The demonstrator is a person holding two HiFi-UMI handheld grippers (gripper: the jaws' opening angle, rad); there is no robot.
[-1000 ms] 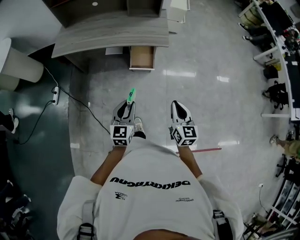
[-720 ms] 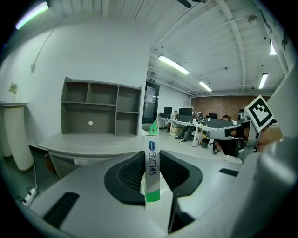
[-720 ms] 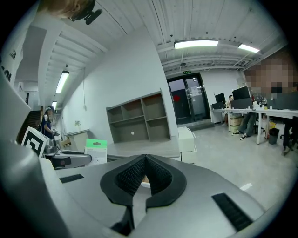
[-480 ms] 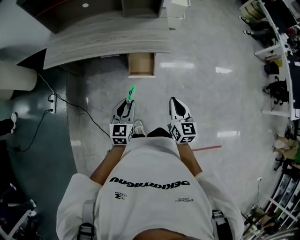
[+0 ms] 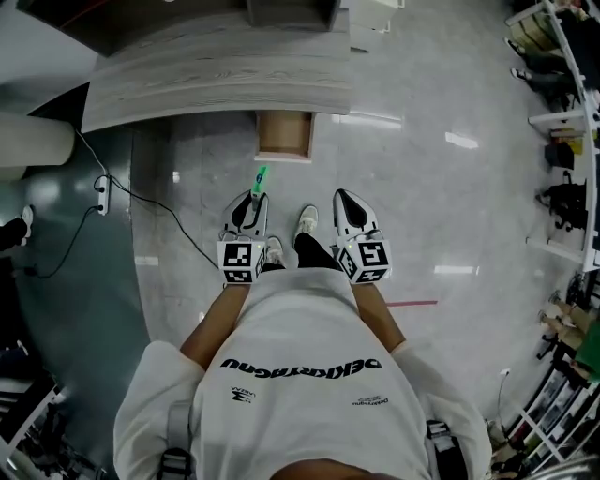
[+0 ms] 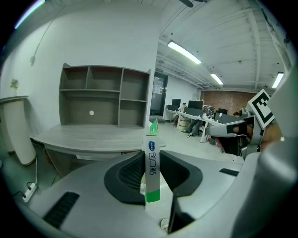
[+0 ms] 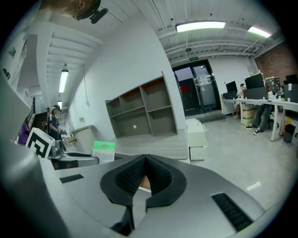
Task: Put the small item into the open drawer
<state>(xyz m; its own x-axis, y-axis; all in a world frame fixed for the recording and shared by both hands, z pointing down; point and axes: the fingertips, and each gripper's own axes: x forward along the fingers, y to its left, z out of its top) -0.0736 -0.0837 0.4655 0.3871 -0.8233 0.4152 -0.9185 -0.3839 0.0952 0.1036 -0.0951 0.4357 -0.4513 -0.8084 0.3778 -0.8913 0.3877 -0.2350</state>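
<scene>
My left gripper point(image 5: 255, 199) is shut on a small white box with green ends point(image 5: 260, 177), which sticks out past its tips. In the left gripper view the box point(image 6: 152, 162) stands upright between the dark pads point(image 6: 130, 174). My right gripper point(image 5: 343, 199) is beside it, shut with nothing in it; in its own view the jaws of the right gripper point(image 7: 145, 173) meet at the tips. The open wooden drawer point(image 5: 284, 134) juts from under the grey desk point(image 5: 216, 70), a short way ahead of both grippers. The right gripper view shows the box point(image 7: 103, 151) at its left.
A power strip point(image 5: 101, 195) and its black cable lie on the floor to the left, near a white cylinder point(image 5: 37, 141). A shelf unit point(image 6: 104, 95) stands on the desk. White cabinets point(image 5: 373, 14) are behind at right. A red strip point(image 5: 411, 303) marks the floor.
Both grippers and the person have come closer to the desk, so the drawer sits nearer to the box. A shoe has stepped forward between the grippers.
</scene>
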